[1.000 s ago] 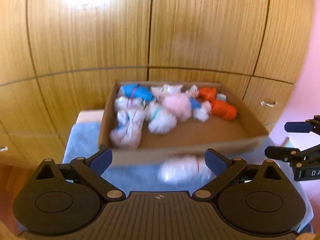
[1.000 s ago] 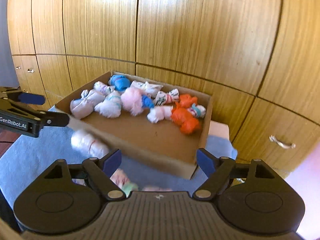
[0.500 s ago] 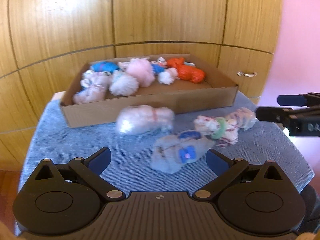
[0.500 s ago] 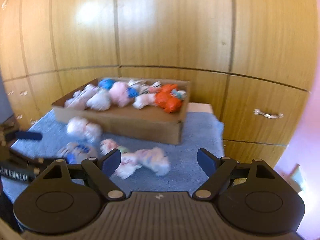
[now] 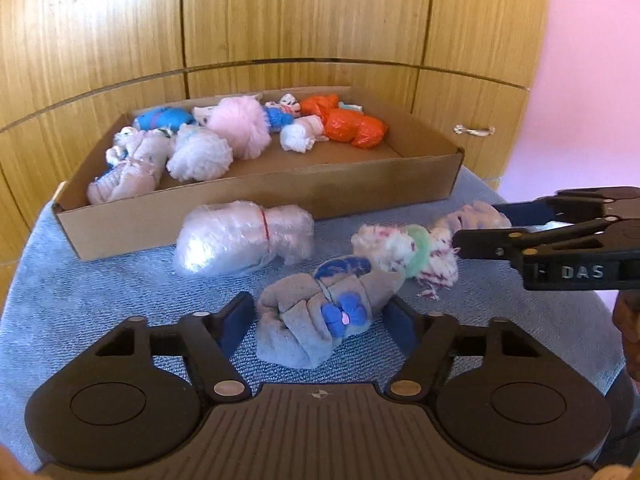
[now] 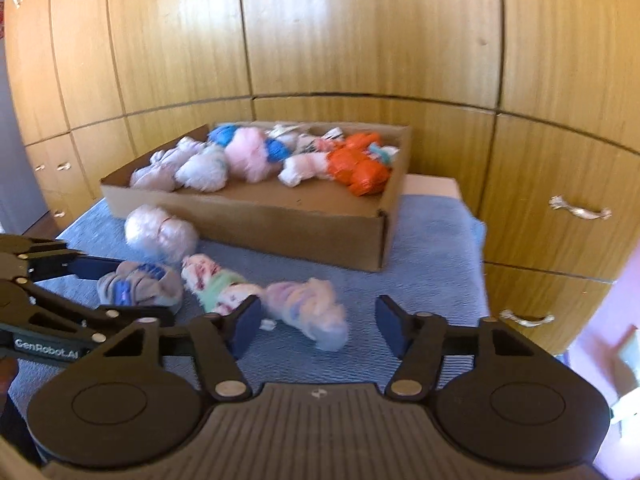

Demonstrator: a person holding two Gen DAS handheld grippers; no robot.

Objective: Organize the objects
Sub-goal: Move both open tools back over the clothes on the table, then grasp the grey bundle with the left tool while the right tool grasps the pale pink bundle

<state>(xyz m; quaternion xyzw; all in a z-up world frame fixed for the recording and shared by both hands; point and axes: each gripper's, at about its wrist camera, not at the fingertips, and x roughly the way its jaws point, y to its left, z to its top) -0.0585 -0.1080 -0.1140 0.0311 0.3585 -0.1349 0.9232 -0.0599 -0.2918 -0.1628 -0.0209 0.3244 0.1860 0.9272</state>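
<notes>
Currently the left hand-held gripper (image 5: 320, 320) has just been closing around the grey rolled sock bundle with blue patches (image 5: 316, 316), near the shallow cardboard box (image 5: 256, 200); contact is unclear. The right hand-held gripper (image 6: 318, 326), also closing, straddles the pale lilac bundle (image 6: 308, 312) untouched. Off-centre pinches risk slipping.

My cardboard box (image 5: 256, 196) sits at the far edge of the table (image 5: 100, 304), against the wardrobe (image 5: 300, 20), with rolled bundles along its back wall. Before the box, four bundles lie on the towel: the wrapped bundle (image 5: 244, 238) nearest the box, the sock roll (image 5: 320, 312) toward the near edge, the banded bundle (image 5: 408, 248) and the fluffy bundle (image 6: 308, 308) toward the right edge.
</notes>
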